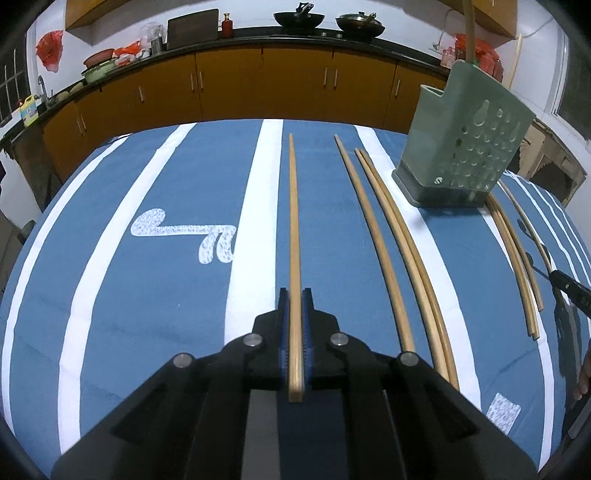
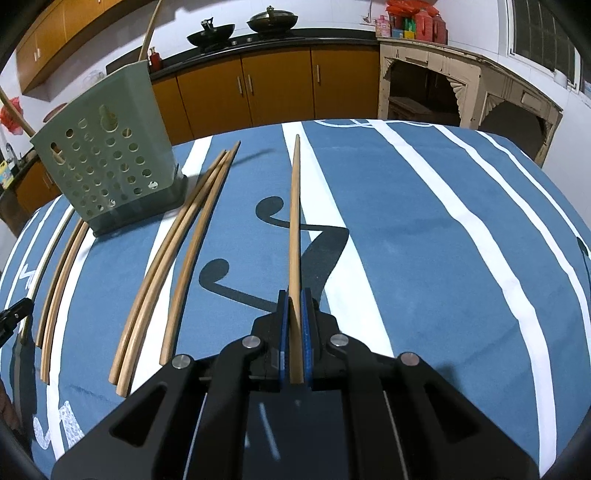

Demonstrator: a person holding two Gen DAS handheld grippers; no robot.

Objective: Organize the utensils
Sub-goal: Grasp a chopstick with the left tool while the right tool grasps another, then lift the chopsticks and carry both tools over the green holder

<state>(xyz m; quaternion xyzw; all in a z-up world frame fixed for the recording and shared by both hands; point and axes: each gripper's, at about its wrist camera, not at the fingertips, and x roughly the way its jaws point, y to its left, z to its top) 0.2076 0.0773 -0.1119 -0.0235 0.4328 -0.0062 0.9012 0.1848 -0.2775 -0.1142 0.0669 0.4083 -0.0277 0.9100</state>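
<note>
In the left wrist view my left gripper [image 1: 295, 296] is shut on a wooden chopstick [image 1: 293, 221], which runs straight ahead between the blue pads over the striped cloth. In the right wrist view my right gripper [image 2: 294, 296] is likewise shut on another chopstick [image 2: 294, 221], its tip pointing away. A green perforated utensil holder [image 1: 465, 147] [image 2: 107, 158] stands upright between the two grippers with chopsticks [image 2: 151, 33] sticking out of its top. Several loose chopsticks [image 1: 406, 258] [image 2: 159, 266] lie on the cloth beside the holder.
A blue cloth with white stripes [image 1: 147, 295] [image 2: 443, 258] covers the table. More chopsticks [image 1: 513, 258] [image 2: 59, 269] lie on the holder's other side. Orange kitchen cabinets [image 1: 258, 81] with woks on the counter run behind the table's far edge. The right gripper's tip [image 1: 569, 288] shows at the far right.
</note>
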